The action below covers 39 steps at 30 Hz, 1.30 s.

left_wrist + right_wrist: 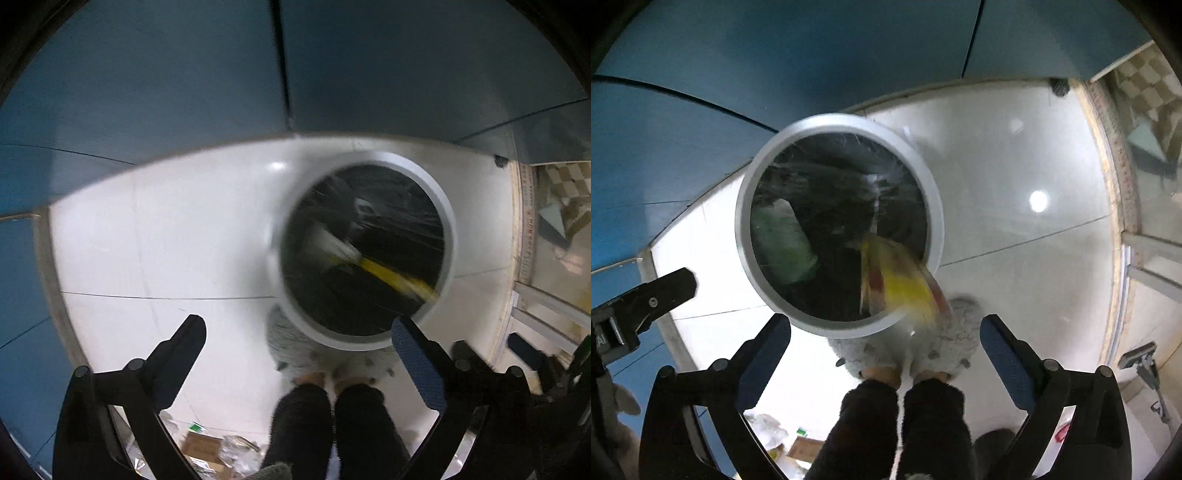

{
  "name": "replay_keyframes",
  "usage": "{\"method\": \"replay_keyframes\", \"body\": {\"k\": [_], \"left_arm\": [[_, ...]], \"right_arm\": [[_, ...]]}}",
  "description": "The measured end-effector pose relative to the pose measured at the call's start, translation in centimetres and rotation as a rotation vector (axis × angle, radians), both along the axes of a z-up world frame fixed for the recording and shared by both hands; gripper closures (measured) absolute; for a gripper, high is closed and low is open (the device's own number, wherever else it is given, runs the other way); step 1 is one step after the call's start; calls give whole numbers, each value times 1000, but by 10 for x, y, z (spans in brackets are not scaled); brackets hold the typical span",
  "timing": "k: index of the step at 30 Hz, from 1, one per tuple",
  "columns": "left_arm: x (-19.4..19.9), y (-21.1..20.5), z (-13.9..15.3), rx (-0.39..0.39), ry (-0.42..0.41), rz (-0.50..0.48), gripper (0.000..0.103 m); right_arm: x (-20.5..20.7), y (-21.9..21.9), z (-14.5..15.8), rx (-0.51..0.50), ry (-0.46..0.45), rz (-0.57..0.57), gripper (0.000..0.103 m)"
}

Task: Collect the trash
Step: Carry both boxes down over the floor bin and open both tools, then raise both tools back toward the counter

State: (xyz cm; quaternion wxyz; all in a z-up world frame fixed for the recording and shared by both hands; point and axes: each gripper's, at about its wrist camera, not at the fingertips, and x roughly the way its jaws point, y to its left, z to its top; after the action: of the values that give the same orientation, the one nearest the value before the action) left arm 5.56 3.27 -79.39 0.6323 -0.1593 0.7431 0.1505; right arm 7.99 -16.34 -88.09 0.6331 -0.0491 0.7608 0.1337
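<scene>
A round trash bin with a grey rim (448, 236) and black liner stands on the white floor below both grippers; its rim also shows in the right wrist view (742, 221). A yellow wrapper (905, 284) hangs blurred over the bin's near edge, partly inside; it shows as a yellow streak in the left wrist view (399, 277). A green-white bag (783, 240) lies inside the bin. My right gripper (884, 334) is open and empty just above the bin's near side. My left gripper (299, 334) is open and empty beside the bin.
The person's dark-trousered legs and grey fluffy slippers (923, 350) stand right by the bin. More trash, cardboard and plastic, lies on the floor (798, 443) behind the feet. A blue wall (147, 92) runs behind the bin. A doorway sill (1123, 206) lies right.
</scene>
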Motion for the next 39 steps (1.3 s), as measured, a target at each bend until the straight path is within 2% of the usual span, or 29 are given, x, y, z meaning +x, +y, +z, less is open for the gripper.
{"method": "replay_keyframes", "body": {"k": [4,7,12,16,24,29,33,39], "left_arm": [[-13,3,27,68,-14,-7,0],[-21,0,52,89,-24,-5,0],[-34,-9,104,97,-34,-12,0],[-42,-18,152,106,-56,-19,0],[-61,-32,252,102,-119,-22,0],[-72,-40,308,111,-167,-70,0],[-79,-41,346,88,-200,-73,0],[-77,-30,386,88,-258,-64,0]], "right_arm": [[0,-6,26,-15,-45,0,0],[-4,-9,54,-31,-80,11,0],[-11,-12,106,-36,-85,28,0],[-19,-18,162,-33,-99,43,0],[-38,-37,299,-19,-156,58,0],[-49,-47,375,-7,-169,52,0],[-61,-49,421,-5,-170,59,0],[-63,-54,469,21,-201,33,0]]}}
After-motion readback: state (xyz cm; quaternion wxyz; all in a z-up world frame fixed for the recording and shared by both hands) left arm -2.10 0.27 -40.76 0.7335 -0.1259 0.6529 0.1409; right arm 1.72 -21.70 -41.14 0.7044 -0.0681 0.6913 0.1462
